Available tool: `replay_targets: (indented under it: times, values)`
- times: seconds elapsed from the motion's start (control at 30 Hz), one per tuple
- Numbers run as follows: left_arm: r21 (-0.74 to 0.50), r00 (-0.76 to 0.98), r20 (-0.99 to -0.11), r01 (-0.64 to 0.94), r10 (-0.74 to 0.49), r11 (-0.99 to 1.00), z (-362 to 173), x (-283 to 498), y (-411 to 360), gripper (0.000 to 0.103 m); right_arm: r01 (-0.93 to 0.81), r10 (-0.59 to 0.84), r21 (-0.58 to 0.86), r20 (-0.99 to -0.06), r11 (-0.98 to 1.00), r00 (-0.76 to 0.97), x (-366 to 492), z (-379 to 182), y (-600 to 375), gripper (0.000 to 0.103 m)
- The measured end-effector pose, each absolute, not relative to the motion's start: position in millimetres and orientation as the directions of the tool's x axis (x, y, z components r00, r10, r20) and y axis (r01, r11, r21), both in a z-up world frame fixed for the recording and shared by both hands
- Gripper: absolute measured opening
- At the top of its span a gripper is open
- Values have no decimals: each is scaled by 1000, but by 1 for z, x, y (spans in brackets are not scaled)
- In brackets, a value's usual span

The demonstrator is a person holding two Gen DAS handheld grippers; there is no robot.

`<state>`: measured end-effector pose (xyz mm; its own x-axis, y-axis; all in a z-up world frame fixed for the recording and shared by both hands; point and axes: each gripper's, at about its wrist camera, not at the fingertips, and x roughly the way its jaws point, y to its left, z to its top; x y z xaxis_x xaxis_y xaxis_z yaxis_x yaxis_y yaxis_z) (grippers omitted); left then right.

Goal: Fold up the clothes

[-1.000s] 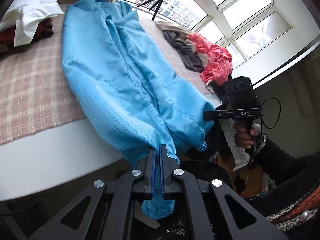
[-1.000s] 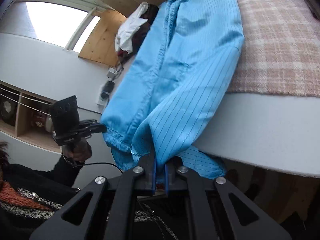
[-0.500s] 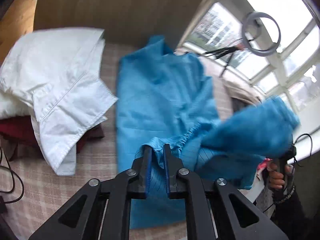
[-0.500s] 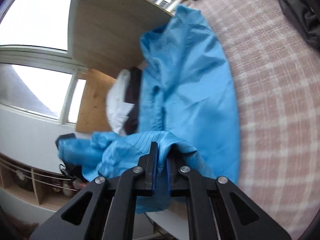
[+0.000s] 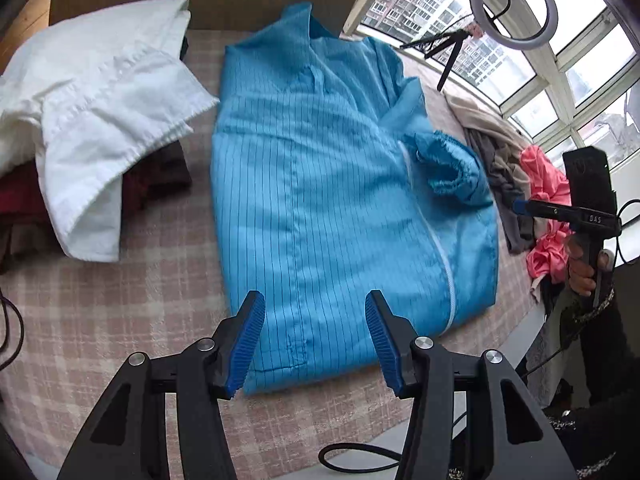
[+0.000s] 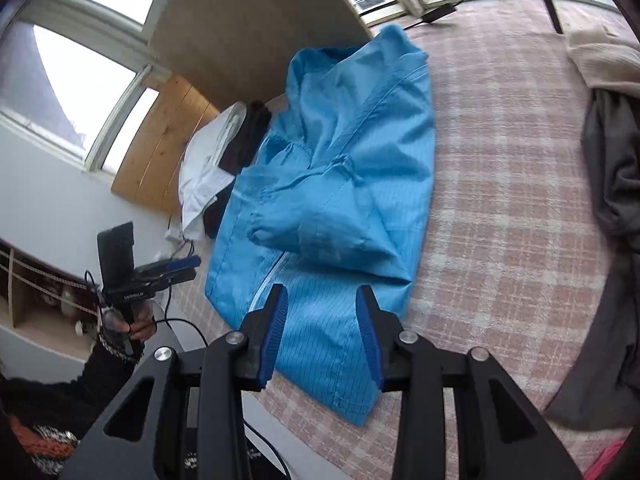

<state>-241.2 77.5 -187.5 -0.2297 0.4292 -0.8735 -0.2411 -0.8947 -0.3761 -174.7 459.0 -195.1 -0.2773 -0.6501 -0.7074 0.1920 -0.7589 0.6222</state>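
Blue jacket (image 5: pixel 320 200) lying folded on checked bedspread (image 5: pixel 120 320). Left gripper (image 5: pixel 314 344) and right gripper (image 6: pixel 322 338) both opening above its near hem, gripping nothing. Only left view is showing ring light (image 5: pixel 512 4).

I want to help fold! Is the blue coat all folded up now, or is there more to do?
Partly done. The blue coat lies flat on the checked blanket, lower part folded up. Both the left gripper and right gripper are opening, empty. The pink and grey clothes still wait in a heap.

Home bedroom: plaid-covered bed (image 5: pixel 100 320), windows (image 5: pixel 520 72)
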Motion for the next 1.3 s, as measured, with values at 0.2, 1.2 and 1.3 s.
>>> replay_targets:
  times: [0.2,1.2,1.3]
  values:
    - [-389,-167,-883,-266,440,-882,-204,-243,87,48,250,-631,583,-748,-773,-207,-245,-218,414,35]
    - [-570,-232,-727,-321,646,-756,-173,-286,57,9,334,-798,726,-523,-601,-299,-234,-217,460,7]
    - [-505,-198,-820,-190,537,-842,-217,-319,47,12,216,-754,725,-600,-654,-268,-265,-258,469,7]
